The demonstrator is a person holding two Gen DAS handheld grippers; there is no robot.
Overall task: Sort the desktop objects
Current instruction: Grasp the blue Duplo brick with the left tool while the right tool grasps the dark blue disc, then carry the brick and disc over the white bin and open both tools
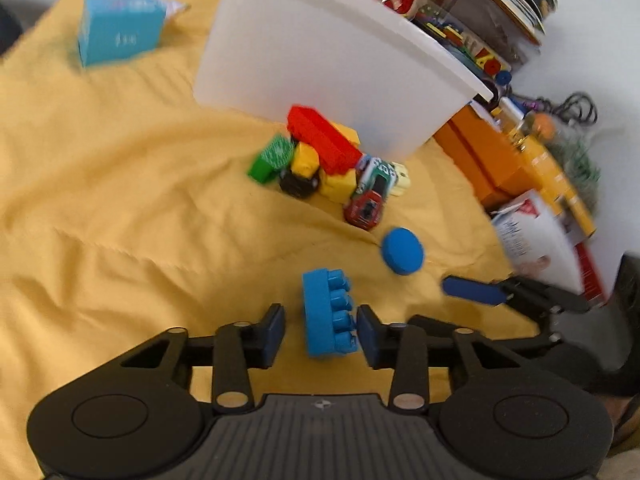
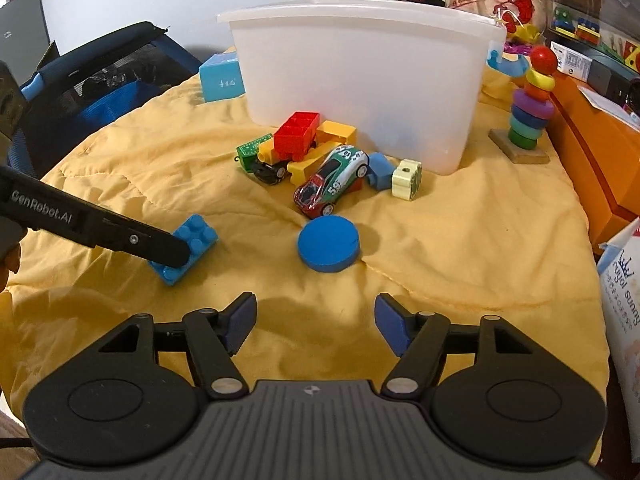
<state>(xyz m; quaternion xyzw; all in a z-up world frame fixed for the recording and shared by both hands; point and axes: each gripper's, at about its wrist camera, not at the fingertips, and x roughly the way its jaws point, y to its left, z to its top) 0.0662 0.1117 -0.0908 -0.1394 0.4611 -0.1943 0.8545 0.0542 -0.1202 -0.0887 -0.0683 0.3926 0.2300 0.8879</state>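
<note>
Two grippers out. Your left gripper (image 1: 321, 330) has its fingers spread either side of the blue brick (image 1: 329, 312), which lies between the pads on the yellow cloth (image 1: 120, 200), not yet pinched; likely lined up for a grab. Your right gripper (image 2: 316, 322) waits with fingers spread and empty, the blue disc (image 2: 328, 249) just ahead, the white bin (image 2: 360, 80) beyond.

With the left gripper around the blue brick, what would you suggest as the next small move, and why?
Probably close the left gripper on the blue brick. Its fingers already flank the brick with small gaps either side, and the brick still lies on the yellow cloth, so it looks ungrasped. The white bin waits beyond.
</note>
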